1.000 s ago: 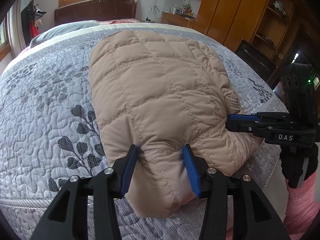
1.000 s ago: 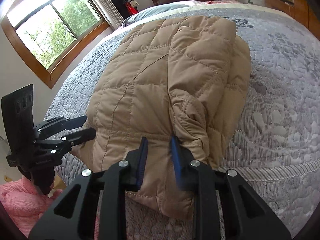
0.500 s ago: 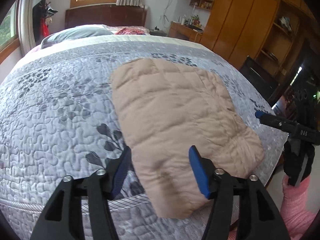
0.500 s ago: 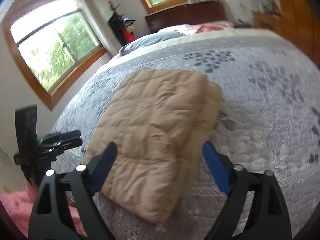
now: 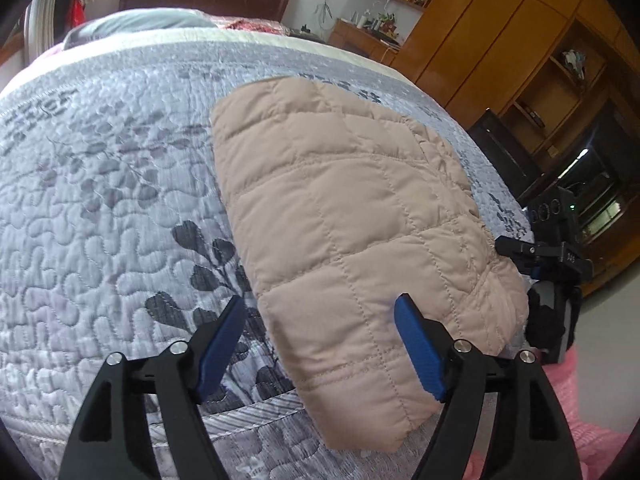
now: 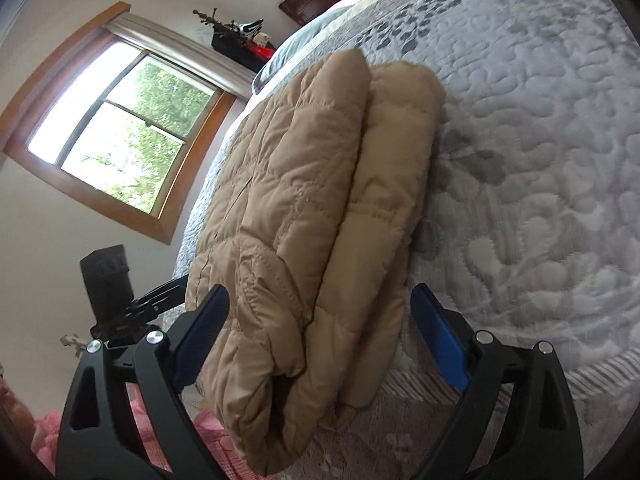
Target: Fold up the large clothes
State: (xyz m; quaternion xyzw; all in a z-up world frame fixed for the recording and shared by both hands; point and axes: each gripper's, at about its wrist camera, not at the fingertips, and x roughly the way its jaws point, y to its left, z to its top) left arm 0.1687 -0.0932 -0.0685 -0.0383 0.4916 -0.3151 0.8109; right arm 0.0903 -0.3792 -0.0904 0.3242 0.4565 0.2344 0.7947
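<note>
Left wrist view: folded beige jacket (image 5: 352,216) on grey quilted bed (image 5: 100,208), near front edge.
Left gripper (image 5: 320,344) opening, right gripper (image 6: 320,340) opening, both wide apart; jacket corner between blue fingers, not touched.

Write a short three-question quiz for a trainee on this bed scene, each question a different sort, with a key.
1. True or false: the folded jacket lies on the quilted bedspread.
2. Multiple choice: the left gripper is (A) clamped on the jacket, (B) empty, jaws apart, (C) holding a pillow.
3. Fill in: the jacket's near end hangs over the bed's ____.

Key: 1 true; 2 B; 3 edge. The right gripper is likewise wide, its pads clear of the jacket.
</note>
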